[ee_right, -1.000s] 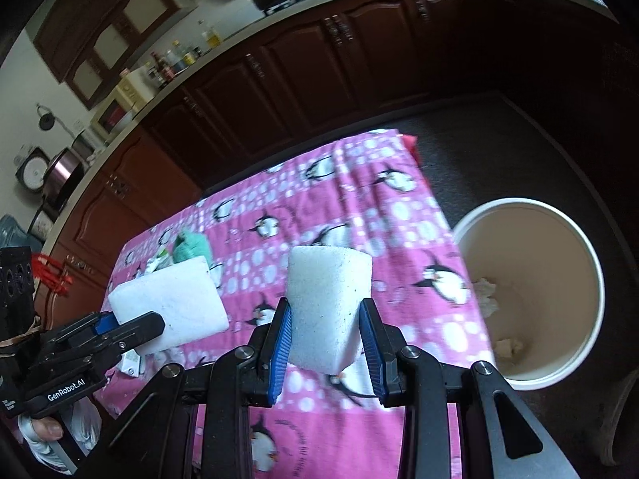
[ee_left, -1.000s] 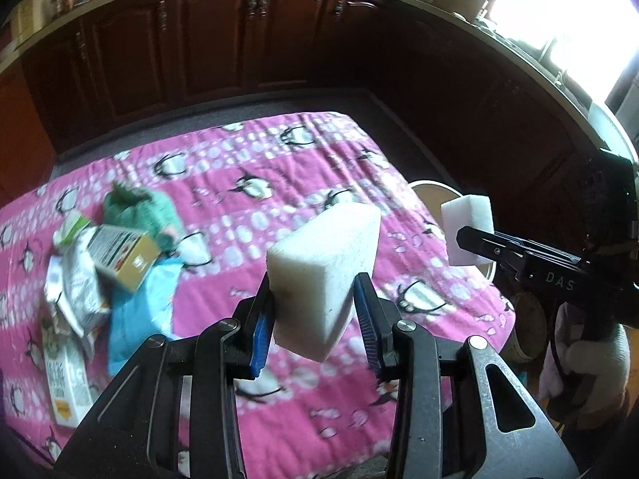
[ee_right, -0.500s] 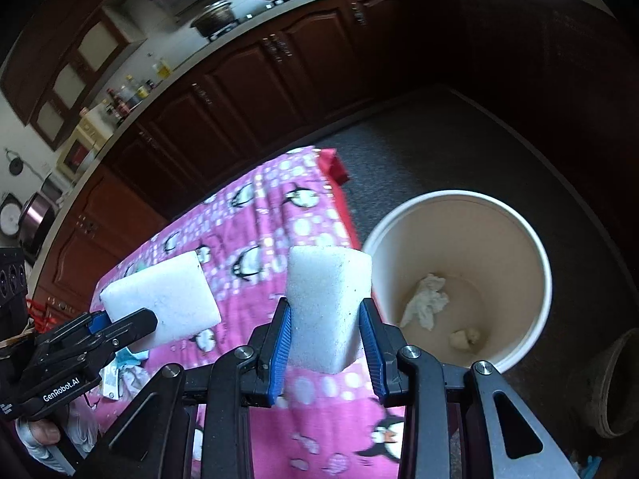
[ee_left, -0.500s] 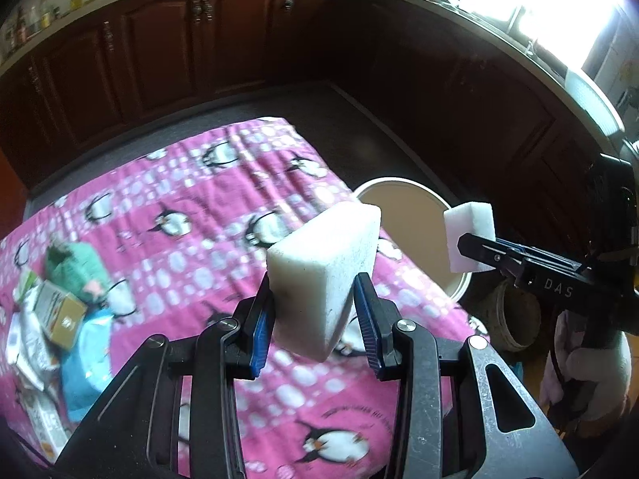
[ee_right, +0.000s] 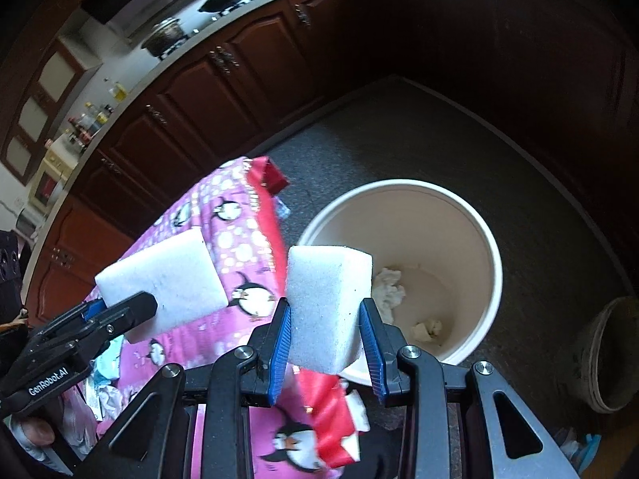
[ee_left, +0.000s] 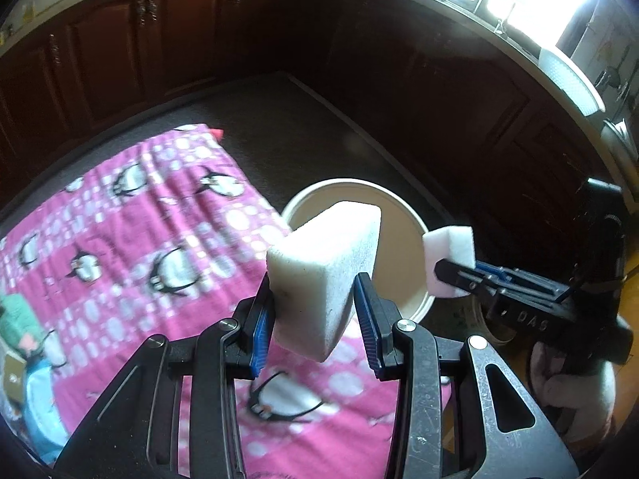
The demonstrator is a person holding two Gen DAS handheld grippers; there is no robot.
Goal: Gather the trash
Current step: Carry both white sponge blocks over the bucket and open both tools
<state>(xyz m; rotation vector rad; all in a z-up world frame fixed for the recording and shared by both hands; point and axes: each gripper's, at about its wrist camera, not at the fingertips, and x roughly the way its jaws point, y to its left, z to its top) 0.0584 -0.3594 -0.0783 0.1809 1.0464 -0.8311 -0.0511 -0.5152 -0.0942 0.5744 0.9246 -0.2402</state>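
My left gripper (ee_left: 315, 311) is shut on a white foam block (ee_left: 323, 275), held above the pink penguin cloth's right edge; it also shows in the right wrist view (ee_right: 159, 283). My right gripper (ee_right: 325, 331) is shut on a second white foam block (ee_right: 325, 307), also in the left wrist view (ee_left: 449, 257), held near the rim of the cream bucket (ee_right: 491, 255) on the floor. The bucket (ee_left: 415, 223) holds crumpled white paper (ee_right: 389, 291) and a small scrap (ee_right: 425, 329).
The pink penguin cloth (ee_left: 131, 231) covers the table. More trash lies at its left end: a green wad (ee_left: 16, 315) and blue packet (ee_left: 36, 395). Dark cabinets (ee_right: 239, 88) ring the grey floor. A brown pot (ee_right: 611, 355) stands right of the bucket.
Both grippers have swung right, away from the trash pile and over toward the bucket, each still holding its foam block. The bucket now fills more of both views.
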